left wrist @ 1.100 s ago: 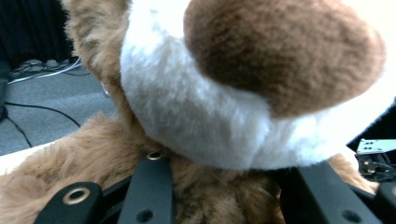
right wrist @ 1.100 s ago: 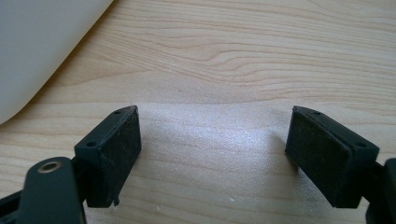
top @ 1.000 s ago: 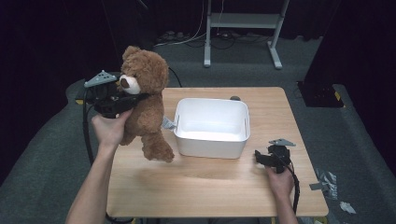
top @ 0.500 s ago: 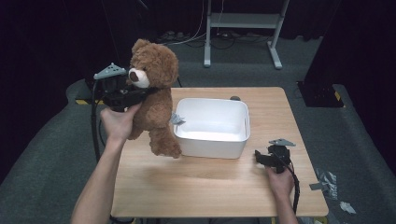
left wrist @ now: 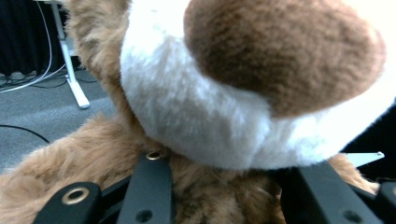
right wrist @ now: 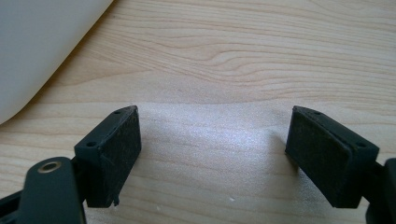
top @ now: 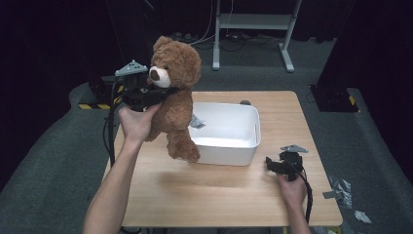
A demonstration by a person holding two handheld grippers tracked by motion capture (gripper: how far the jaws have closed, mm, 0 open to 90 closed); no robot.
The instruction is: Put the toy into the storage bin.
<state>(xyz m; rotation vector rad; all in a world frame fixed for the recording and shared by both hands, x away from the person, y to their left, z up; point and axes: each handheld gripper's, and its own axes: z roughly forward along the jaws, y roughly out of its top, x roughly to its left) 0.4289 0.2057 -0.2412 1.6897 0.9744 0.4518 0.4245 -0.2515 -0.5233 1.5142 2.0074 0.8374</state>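
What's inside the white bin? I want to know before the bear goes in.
The white bin looks empty; the teddy bear hides its left corner, apart from a grey tag.

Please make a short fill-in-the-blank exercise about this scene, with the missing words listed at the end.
1. The left gripper holds a brown teddy ____ in the air.
2. On the table stands a tub whose colour is ____.
3. The jaws of the right gripper are ____, with nothing between them.
4. The tabletop is made of ____.

Missing words: bear; white; open; wood
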